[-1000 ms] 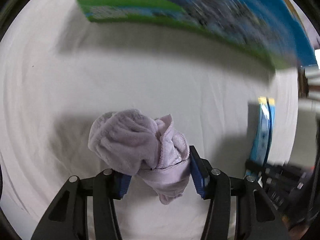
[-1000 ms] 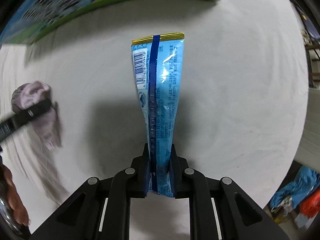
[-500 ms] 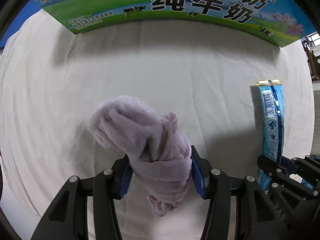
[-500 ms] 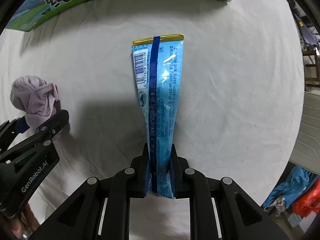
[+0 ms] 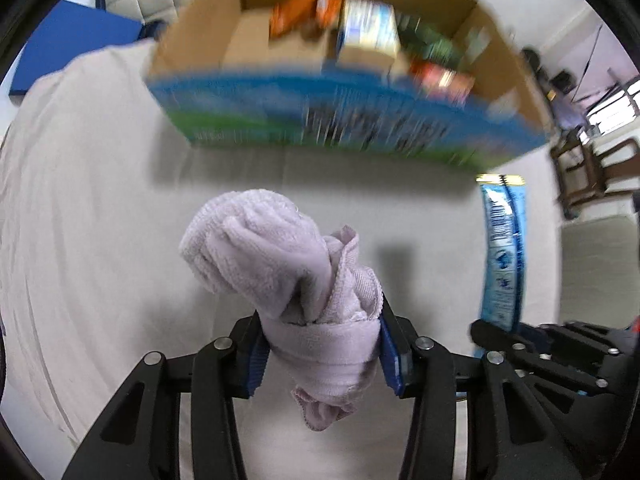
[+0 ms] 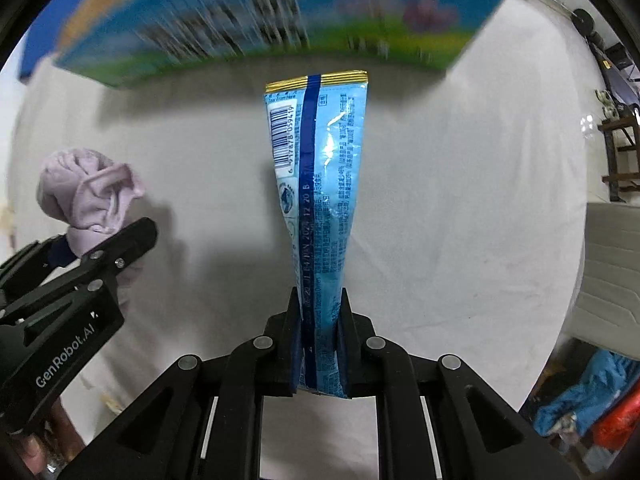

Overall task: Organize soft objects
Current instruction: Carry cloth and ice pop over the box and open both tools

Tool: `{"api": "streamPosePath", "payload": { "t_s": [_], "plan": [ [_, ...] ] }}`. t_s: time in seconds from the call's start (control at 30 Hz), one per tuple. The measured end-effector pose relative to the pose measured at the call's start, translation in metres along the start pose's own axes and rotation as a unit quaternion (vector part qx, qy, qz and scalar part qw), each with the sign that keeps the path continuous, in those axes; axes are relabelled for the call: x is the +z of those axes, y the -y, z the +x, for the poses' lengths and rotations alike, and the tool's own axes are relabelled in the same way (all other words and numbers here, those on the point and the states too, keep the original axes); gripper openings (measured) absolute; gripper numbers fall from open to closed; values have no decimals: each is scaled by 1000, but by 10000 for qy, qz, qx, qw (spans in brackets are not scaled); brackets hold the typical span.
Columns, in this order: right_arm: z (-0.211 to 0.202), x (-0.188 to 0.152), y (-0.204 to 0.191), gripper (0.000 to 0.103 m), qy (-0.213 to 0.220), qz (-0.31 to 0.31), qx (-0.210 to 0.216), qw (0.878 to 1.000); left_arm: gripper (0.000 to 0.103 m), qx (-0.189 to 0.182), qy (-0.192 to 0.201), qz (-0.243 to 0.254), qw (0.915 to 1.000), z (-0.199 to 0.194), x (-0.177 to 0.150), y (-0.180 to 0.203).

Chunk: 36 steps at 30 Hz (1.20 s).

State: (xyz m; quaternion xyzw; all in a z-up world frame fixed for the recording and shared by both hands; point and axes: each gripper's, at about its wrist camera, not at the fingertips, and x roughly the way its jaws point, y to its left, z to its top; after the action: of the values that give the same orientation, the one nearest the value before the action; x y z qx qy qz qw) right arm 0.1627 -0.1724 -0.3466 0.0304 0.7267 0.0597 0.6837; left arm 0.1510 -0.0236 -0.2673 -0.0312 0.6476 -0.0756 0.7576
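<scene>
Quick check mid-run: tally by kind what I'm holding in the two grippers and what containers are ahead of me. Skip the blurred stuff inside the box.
Cloths: 1, the lilac towel, clamped in the left gripper.
Snack packets: 1, the blue packet, clamped in the right gripper.
Boxes: 1, the open carton ahead on the white sheet.
Total: 3.

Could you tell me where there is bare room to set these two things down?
The white sheet lies bare between the carton and both hand-held grippers, under the lilac towel and blue packet. The carton's left inside corner shows bare cardboard; its right side is crowded with packets.
</scene>
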Motion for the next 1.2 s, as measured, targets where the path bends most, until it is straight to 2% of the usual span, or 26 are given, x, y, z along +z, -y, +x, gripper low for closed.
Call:
{"api": "streamPosePath", "payload": {
  "t_s": [0.17, 0.27, 0.37, 0.47, 0.63, 0.8, 1.07, 1.2],
  "plan": [
    [-69, 18, -11, 15, 564, -155, 391, 9975, 43, -354, 573, -142, 9976, -66, 36, -1],
    [-105, 37, -20, 14, 863, -353, 518, 9943, 43, -481, 802, -249, 9953, -90, 63, -6],
    [-130, 60, -32, 15, 1111, -654, 490, 9905, 43, -613, 884, -474, 9931, -96, 93, -18],
    [-141, 91, -42, 15, 1226, -1023, 384, 9864, 43, -886, 748, -892, 9892, -83, 118, -34],
    [-130, 151, -55, 15, 1099, -1498, 225, 9823, 43, -1404, 258, -1698, 9751, -39, 151, -63],
    [-97, 202, -66, 15, 738, -1867, 197, 9795, 43, -1507, -32, -2056, 9670, -7, 166, -76],
    [-39, 229, -68, 15, 239, -2034, 153, 9787, 46, -1464, -373, -2249, 9626, 25, 177, -87],
    [-19, 238, -68, 15, 10, -2048, 291, 9784, 47, -1360, -510, -2340, 9613, 35, 176, -88]
  ]
}}
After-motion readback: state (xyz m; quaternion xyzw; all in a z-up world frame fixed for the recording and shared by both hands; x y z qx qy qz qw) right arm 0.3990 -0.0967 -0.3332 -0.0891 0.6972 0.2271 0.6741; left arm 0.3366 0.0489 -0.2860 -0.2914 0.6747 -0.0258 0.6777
